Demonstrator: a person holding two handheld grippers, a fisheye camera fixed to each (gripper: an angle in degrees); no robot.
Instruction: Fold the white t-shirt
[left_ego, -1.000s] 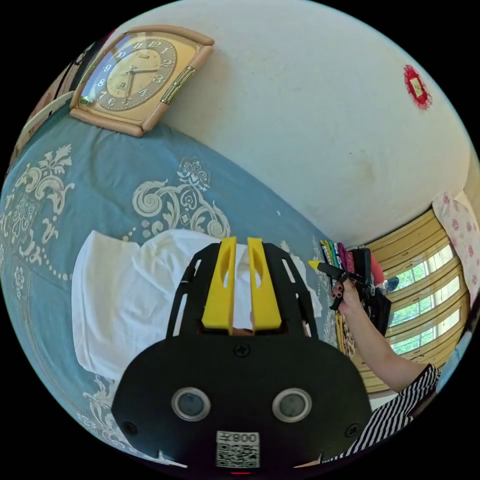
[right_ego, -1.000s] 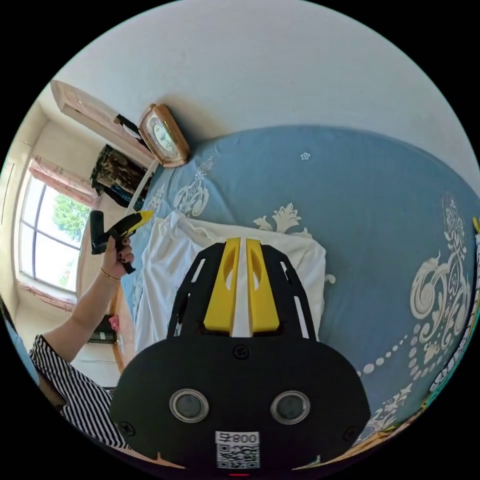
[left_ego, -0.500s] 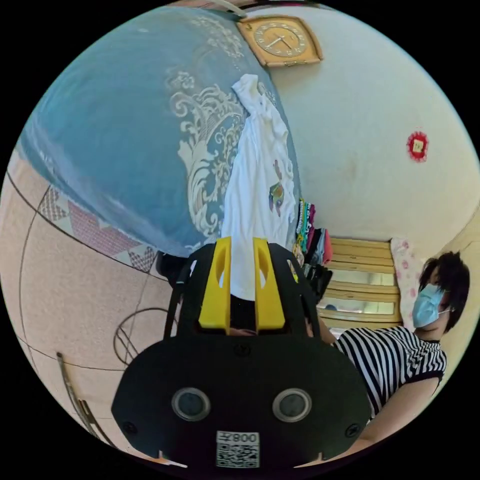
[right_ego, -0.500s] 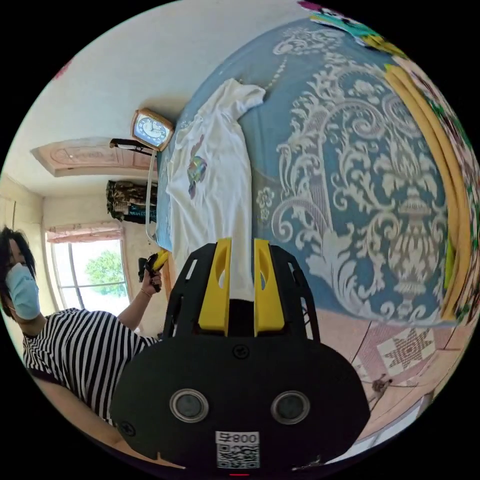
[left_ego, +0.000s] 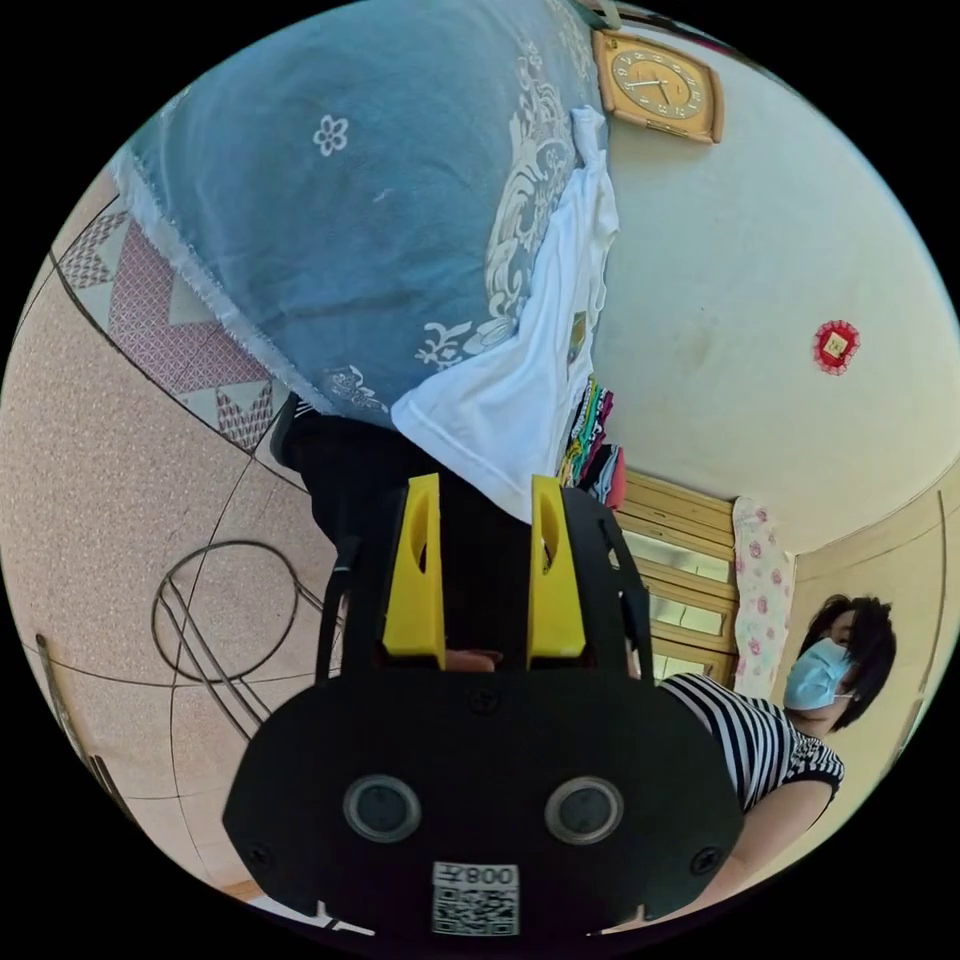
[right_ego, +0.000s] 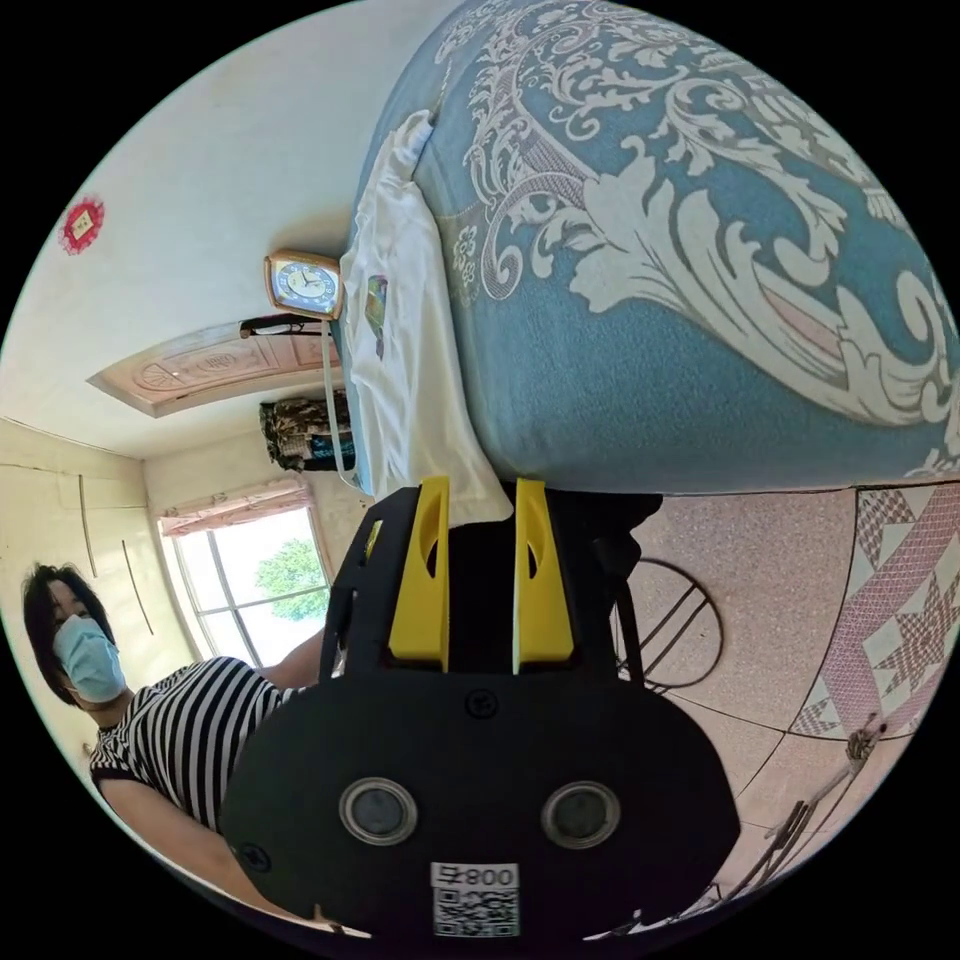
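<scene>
The white t-shirt (left_ego: 520, 390) lies stretched out lengthwise on the blue patterned bed (left_ego: 350, 200), print side up, with its hem hanging a little over the bed's edge. In the left gripper view, my left gripper (left_ego: 485, 490) is open just below that hem, and one hem corner dips between the spread yellow jaws without being pressed. My right gripper (right_ego: 482, 490) is open too, at the other end of the hem, with the t-shirt (right_ego: 400, 330) running away from it along the bed (right_ego: 700, 250).
A framed clock (left_ego: 660, 90) (right_ego: 303, 285) leans against the wall at the bed's far end. Colourful folded clothes (left_ego: 595, 440) are stacked beside the bed. A wire ring (left_ego: 225, 610) lies on the tiled floor (left_ego: 100, 500). The person in a striped top (right_ego: 170, 730) stands close behind.
Both grippers drew the t-shirt out flat toward the bed's edge while shut on its hem, then opened and let it go. Both cameras dropped below the bed's edge.
</scene>
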